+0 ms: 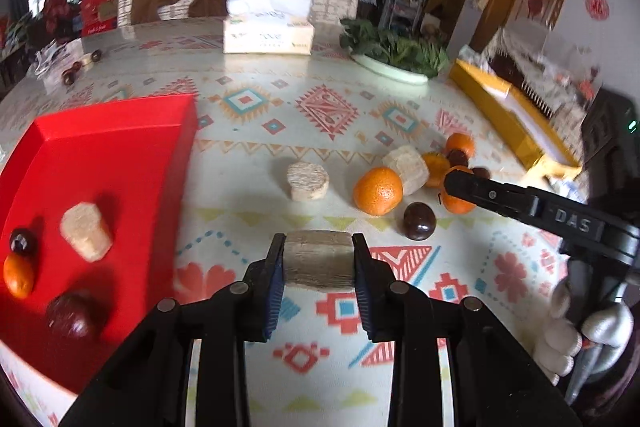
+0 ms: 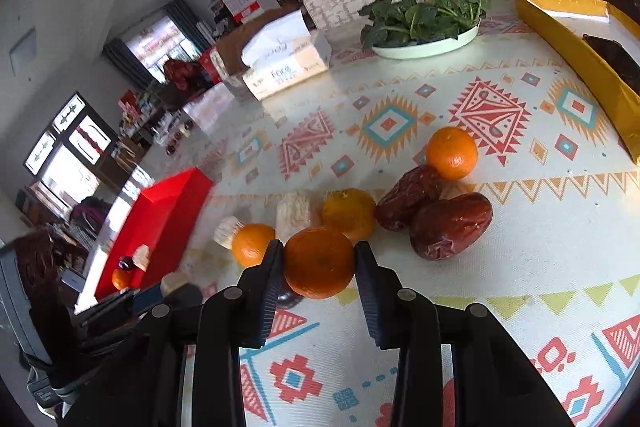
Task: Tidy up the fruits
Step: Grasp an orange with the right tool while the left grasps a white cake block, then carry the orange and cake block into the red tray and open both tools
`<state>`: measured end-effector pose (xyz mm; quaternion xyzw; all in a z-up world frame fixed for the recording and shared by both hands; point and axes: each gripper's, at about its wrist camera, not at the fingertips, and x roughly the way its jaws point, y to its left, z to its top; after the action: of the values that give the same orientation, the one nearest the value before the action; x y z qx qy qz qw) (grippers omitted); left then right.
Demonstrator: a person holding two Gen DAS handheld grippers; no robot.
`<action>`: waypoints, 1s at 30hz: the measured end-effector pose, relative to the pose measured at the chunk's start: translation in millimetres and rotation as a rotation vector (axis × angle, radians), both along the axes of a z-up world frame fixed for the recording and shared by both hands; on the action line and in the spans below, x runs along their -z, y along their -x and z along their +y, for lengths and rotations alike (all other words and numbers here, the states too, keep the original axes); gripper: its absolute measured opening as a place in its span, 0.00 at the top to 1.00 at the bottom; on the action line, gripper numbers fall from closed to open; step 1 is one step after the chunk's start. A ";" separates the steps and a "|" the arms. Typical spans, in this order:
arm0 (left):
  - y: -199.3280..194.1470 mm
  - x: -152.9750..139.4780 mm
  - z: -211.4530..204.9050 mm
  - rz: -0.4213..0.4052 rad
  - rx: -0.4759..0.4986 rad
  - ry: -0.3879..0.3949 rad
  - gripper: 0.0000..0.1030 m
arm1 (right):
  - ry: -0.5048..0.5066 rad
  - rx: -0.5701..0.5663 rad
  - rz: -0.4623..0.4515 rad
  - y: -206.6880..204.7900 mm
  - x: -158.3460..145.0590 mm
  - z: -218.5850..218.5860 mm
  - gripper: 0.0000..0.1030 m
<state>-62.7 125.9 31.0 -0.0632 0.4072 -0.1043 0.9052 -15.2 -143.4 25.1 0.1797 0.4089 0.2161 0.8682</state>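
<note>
My left gripper [image 1: 319, 257] is shut on a pale sugarcane piece [image 1: 319, 259], held just above the table to the right of the red tray [image 1: 120, 167]. The tray holds a sugarcane piece [image 1: 86, 237], a tangerine [image 1: 18, 275] and two dark dates [image 1: 72, 315]. My right gripper [image 2: 318, 263] is shut on a tangerine [image 2: 319, 262]; it also shows in the left wrist view [image 1: 456, 193]. Loose on the table lie tangerines [image 1: 378, 191], sugarcane pieces [image 1: 307, 181] and red dates [image 2: 450, 225].
A tissue box [image 1: 267, 33] and a plate of greens [image 1: 394, 57] stand at the far side of the patterned tablecloth. A yellow box [image 1: 512, 115] lies at the right. Small items [image 1: 76, 67] sit at the far left.
</note>
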 end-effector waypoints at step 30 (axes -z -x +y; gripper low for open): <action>30.6 -12.6 243.1 -0.032 -0.455 0.088 0.71 | 0.132 -0.388 -0.026 5.2 -36.2 230.8 0.61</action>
<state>-93.3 369.0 43.6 -0.1910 0.3632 0.0841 0.9080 -20.4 87.4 61.3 0.0373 0.4377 0.3545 0.8254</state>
